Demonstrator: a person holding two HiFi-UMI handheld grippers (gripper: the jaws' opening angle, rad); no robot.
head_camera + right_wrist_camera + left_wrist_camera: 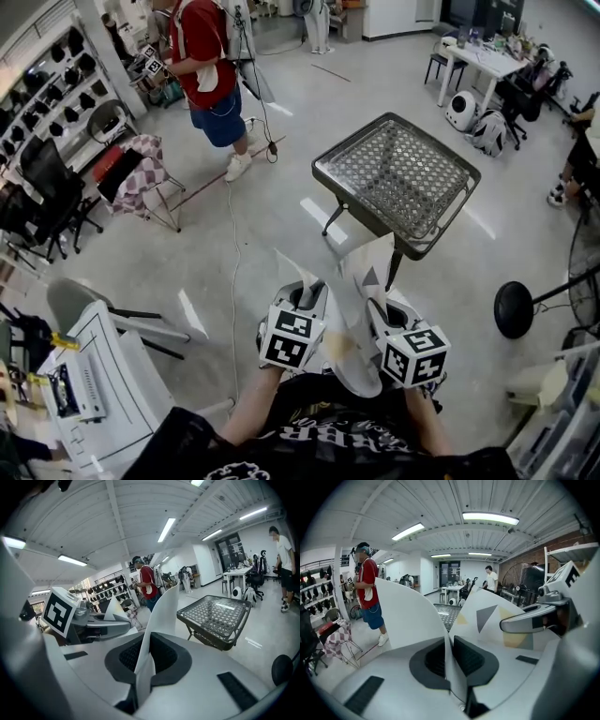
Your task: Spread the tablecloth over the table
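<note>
Left gripper [449, 654]: jaws clamped on a thin edge of the tablecloth [408, 616]. Right gripper [144, 657]: pinched shut on the cloth likewise.

Cloth stands up, folded, between and just ahead of both claws.

Table [319, 169] is well ahead of the jaws, its top bare. Judged: spreading not begun; carrying over, unfolding and draping are left.

Head view alone shows both claws side by side. Left gripper view alone shows the cloth's grey and yellow shapes.
</note>
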